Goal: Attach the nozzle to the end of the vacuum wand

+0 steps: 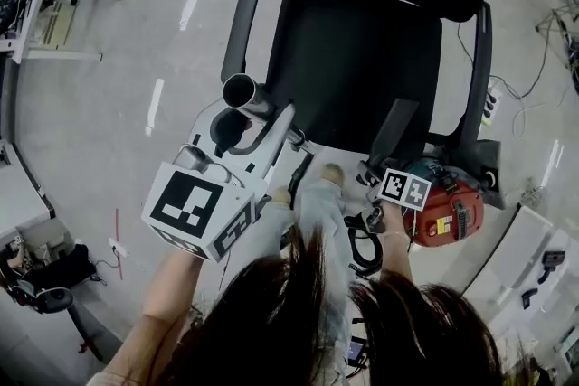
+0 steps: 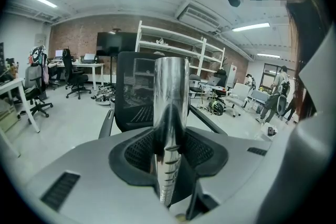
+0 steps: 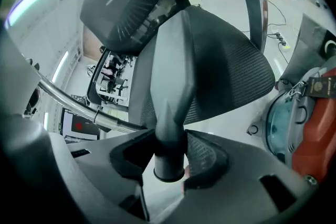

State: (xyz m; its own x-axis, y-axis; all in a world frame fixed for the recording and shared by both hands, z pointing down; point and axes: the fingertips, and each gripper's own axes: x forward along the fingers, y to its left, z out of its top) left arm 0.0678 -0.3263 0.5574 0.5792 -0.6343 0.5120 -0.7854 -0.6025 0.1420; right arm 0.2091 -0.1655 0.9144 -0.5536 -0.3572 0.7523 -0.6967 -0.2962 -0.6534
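Office chair (image 1: 362,59) close ahead of wand (image 1: 242,92); red vacuum canister (image 1: 443,208) crowds right; bare floor (image 1: 136,59) left.

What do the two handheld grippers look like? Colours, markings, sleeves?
Both the left gripper and right gripper have pale grey moulded bodies, black mesh-textured pads and dark rectangular slots. Each carries a white cube with black square markers. The forearms show no sleeves.

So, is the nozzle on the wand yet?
Not yet, it's off. The wand shows a bare open end in the left gripper; the right gripper holds the nozzle apart from it.
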